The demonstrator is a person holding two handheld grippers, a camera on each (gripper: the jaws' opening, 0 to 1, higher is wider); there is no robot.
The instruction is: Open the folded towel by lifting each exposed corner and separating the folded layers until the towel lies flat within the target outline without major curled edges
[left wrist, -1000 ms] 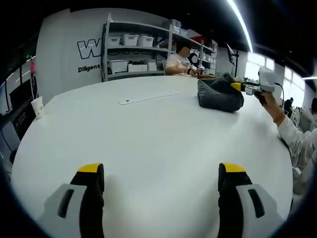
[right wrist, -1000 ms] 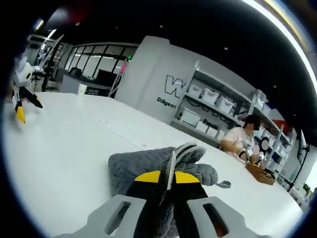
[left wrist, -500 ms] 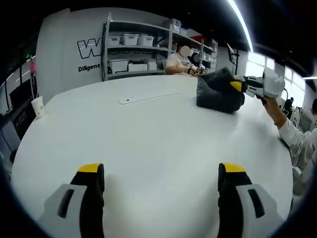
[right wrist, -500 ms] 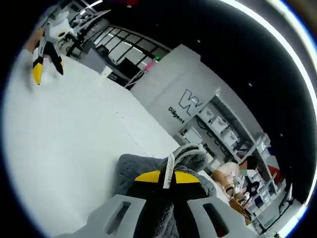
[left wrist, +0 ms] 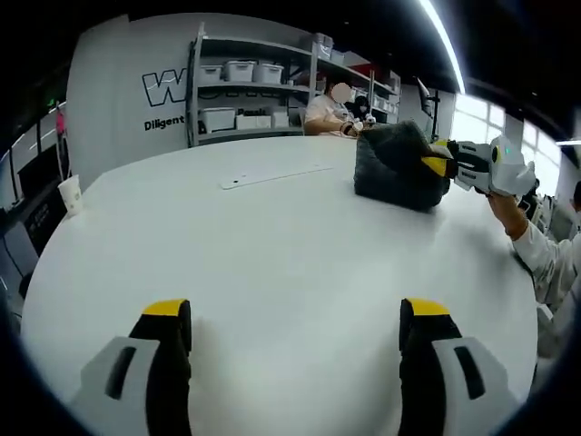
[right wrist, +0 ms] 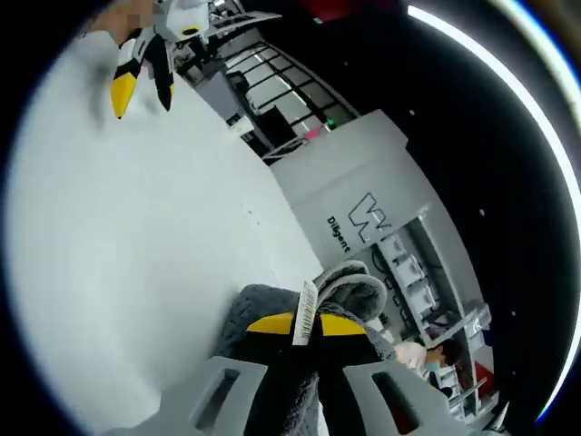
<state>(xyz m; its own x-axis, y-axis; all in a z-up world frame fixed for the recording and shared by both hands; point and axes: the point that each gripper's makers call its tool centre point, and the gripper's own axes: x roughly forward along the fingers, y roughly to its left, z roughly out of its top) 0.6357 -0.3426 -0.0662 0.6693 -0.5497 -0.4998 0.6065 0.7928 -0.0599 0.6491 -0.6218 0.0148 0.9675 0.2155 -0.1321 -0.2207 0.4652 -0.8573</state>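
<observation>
Since a second ago my right gripper has rolled, lifting the towel higher. My left gripper, jaws apart, hovers low; the towel sits upper right, clamped by the nearer right one.

your towel is dark grey with a quilted waffle pattern, its white label printed with fine dark bars. your right gripper has yellow tips on black jaws and a light grey body; your left gripper matches. the table under the towel is plain white. beyond the table, a grey wall carries dark lettering.
</observation>
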